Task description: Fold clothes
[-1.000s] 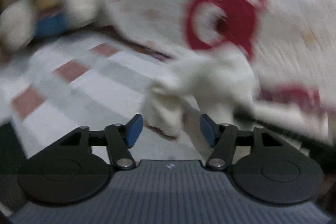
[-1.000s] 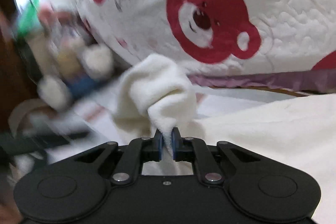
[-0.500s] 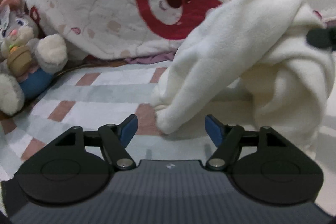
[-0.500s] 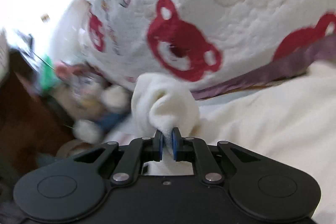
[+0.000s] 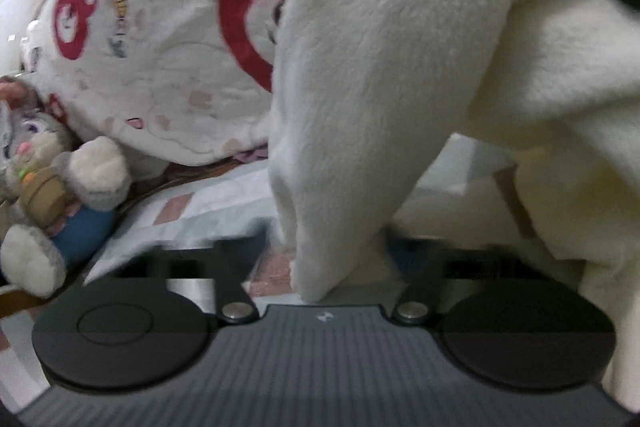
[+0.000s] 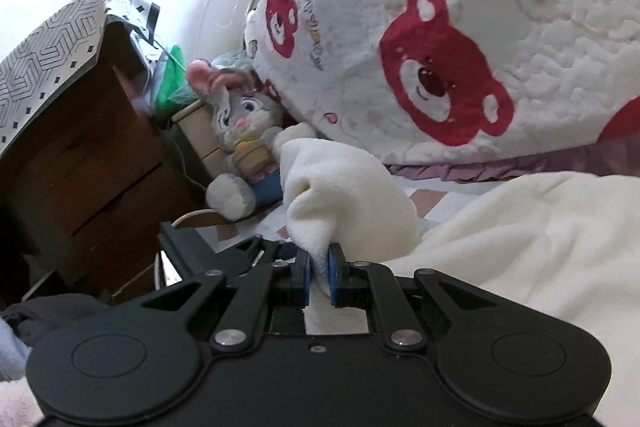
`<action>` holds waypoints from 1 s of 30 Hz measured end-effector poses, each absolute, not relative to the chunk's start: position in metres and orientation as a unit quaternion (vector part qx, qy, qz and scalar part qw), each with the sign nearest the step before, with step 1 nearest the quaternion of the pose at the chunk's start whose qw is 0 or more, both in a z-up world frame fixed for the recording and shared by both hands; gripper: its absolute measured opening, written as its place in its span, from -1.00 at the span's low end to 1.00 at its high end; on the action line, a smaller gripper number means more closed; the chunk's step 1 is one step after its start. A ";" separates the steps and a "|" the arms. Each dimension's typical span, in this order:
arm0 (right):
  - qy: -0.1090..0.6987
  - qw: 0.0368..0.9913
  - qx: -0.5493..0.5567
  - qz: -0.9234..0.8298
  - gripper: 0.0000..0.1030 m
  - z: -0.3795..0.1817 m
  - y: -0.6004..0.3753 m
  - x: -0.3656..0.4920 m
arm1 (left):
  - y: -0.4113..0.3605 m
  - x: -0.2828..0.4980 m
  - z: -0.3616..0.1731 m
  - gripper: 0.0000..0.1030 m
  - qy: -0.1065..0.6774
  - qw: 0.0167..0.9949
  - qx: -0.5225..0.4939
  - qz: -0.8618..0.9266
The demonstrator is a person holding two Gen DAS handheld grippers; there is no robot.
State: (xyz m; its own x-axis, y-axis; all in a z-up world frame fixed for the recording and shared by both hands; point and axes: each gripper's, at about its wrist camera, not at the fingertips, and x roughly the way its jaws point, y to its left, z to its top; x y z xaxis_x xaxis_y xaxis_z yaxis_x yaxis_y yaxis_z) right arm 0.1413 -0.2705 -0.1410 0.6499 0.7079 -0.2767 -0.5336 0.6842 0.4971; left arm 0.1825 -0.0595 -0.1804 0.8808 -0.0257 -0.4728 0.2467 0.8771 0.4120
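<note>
1. The right claw (image 6: 319, 277) is pinching a bunched fold of the cream fleece garment (image 6: 348, 187) between its blue pads (image 6: 306, 277), and the pads are pressing on the cloth from both sides.
2. The left claw (image 5: 324, 255) is closing at this moment; its fingers are blurred, and a hanging tip of the same cream fleece garment (image 5: 380, 87) is lying between them. Whether the pads are already pressing on the cloth cannot be told.
3. In the right wrist view, the pinched fold is standing up as a rounded lump just above the claw, and the rest of the garment is spreading to the right over the bed (image 6: 430, 201), which is wearing a checked cover.
4. In the left wrist view, the garment is hanging down from the upper right and is filling most of the picture.
5. Behind the garment, a white quilt with red bears (image 6: 460, 67) is lying in a big heap on the bed.
6. To the left of the quilt, a grey plush rabbit (image 6: 240, 131) is sitting, near the pinched fold.
7. Farther left, a brown wooden cabinet (image 6: 80, 155) is standing beside the bed, with a patterned sheet (image 6: 48, 59) lying on its top.
</note>
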 end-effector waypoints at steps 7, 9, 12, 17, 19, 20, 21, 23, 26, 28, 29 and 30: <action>0.226 0.918 0.202 0.256 -0.78 -0.143 -0.284 0.149 | -0.013 0.158 -0.090 -0.90 0.173 0.973 0.127 -0.085; 0.222 0.924 0.179 0.254 -0.78 -0.132 -0.278 0.148 | 0.009 0.150 -0.068 -0.91 0.158 0.981 0.068 -0.090; 0.224 0.938 0.113 0.242 -0.77 -0.120 -0.259 0.148 | 0.047 0.144 -0.043 -0.91 0.147 0.983 -0.037 -0.103; 0.235 0.959 -0.041 0.155 0.03 -0.113 -0.213 0.153 | 0.128 0.154 -0.062 -0.91 0.173 0.959 -0.221 -0.027; 0.247 0.954 -0.043 0.164 0.03 -0.117 -0.206 0.156 | 0.154 0.158 -0.084 -0.91 0.189 0.949 -0.248 0.040; 0.252 0.951 -0.045 0.172 0.03 -0.119 -0.204 0.156 | 0.163 0.160 -0.094 -0.91 0.196 0.946 -0.250 0.067; 0.255 0.949 -0.049 0.181 0.02 -0.120 -0.201 0.156 | 0.170 0.162 -0.104 -0.91 0.207 0.941 -0.253 0.087; 0.260 0.941 -0.060 0.206 0.02 -0.120 -0.197 0.154 | 0.175 0.167 -0.113 -0.89 0.217 0.934 -0.269 0.093; 0.273 0.924 -0.073 0.259 0.02 -0.121 -0.188 0.149 | 0.165 0.170 -0.113 -0.89 0.211 0.938 -0.256 0.100; 0.283 0.908 -0.088 0.295 0.02 -0.123 -0.179 0.145 | 0.158 0.163 -0.107 -0.89 0.198 0.946 -0.234 0.103; 0.287 0.903 -0.106 0.302 0.02 -0.126 -0.172 0.141 | 0.155 0.161 -0.104 -0.89 0.191 0.950 -0.225 0.103; 0.293 0.901 -0.122 0.297 0.03 -0.131 -0.166 0.141 | 0.155 0.161 -0.101 -0.89 0.182 0.953 -0.220 0.099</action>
